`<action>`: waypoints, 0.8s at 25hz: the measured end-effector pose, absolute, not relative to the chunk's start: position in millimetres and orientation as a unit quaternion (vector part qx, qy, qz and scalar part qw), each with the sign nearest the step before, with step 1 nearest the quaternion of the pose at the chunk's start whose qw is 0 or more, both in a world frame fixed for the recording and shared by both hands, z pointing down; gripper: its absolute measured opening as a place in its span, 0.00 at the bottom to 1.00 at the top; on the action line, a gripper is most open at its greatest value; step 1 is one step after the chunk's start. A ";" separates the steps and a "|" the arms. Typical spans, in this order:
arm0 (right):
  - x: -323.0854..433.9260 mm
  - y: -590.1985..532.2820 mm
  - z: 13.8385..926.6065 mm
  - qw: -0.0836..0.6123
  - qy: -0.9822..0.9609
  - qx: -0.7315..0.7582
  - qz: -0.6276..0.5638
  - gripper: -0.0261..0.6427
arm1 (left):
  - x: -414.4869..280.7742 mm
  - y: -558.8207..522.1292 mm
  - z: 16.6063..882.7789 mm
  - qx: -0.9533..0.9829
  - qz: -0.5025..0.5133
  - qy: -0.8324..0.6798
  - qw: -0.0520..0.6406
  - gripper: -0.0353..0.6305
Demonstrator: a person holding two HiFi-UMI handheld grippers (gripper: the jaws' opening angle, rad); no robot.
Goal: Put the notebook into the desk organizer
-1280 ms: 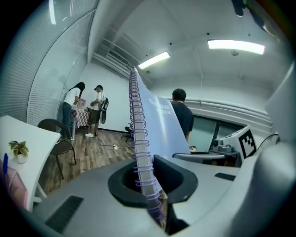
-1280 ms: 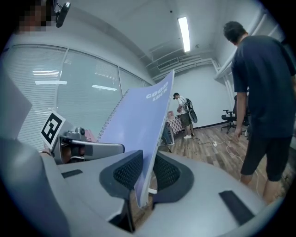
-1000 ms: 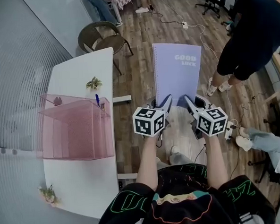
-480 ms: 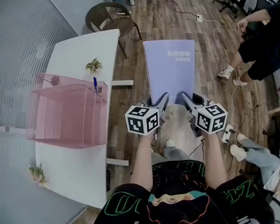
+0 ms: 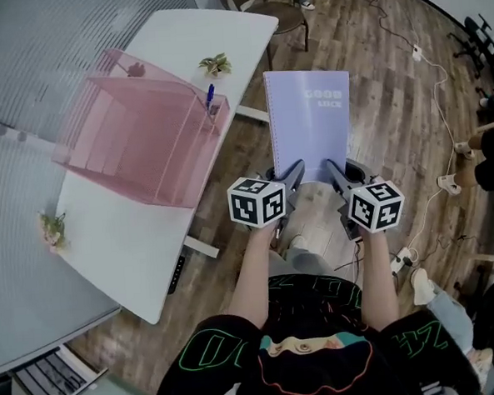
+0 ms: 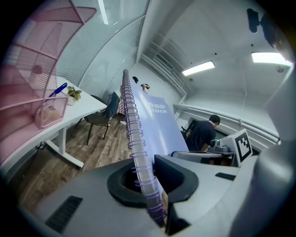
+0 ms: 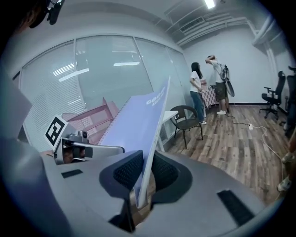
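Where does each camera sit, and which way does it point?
Head view: on the person's head, looking steeply down at forearms, left tool, right tool, notebook, pink organizer.
Left gripper view: on the left tool, looking along jaws clamped on the notebook's spiral edge.
Right gripper view: on the right tool, jaws clamped on its plain edge.
Both gripper views show the pink organizer and the other tool.

Cannot see the notebook's (image 5: 307, 122) lower edge in the head view, tucked behind the marker cubes of the left tool (image 5: 289, 176) and right tool (image 5: 337, 173). Loses most of the pink organizer (image 6: 27, 78) off the left gripper view's edge, and behind the cover in the right gripper view. Cuts off a person (image 5: 488, 148) at the head view's right edge. Too small to tell: perhaps a dried sprig (image 5: 53, 229) on the table (image 5: 124, 242).
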State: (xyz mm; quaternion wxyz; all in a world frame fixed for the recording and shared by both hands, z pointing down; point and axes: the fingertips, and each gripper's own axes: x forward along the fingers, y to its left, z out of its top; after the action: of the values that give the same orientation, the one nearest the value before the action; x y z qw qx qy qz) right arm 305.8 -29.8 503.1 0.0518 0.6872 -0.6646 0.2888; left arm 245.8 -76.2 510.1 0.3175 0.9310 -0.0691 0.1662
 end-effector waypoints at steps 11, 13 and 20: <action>241.5 -57.4 557.9 0.100 -0.724 0.596 0.333 0.13 | 171.5 -85.2 565.1 0.890 0.150 -0.177 0.394 0.13; 231.7 -58.1 567.3 0.109 -0.731 0.582 0.340 0.13 | 160.4 -82.6 574.5 0.882 0.146 -0.190 0.407 0.13; 203.0 -56.4 599.5 0.139 -0.744 0.542 0.365 0.13 | 128.9 -72.1 605.9 0.853 0.124 -0.228 0.452 0.12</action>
State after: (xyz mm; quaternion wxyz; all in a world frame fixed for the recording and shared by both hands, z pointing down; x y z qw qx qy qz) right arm 203.0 -56.4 599.5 0.1387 0.5423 -0.7437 0.3654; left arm 128.9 -72.1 605.9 0.4524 0.8532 -0.2284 0.1237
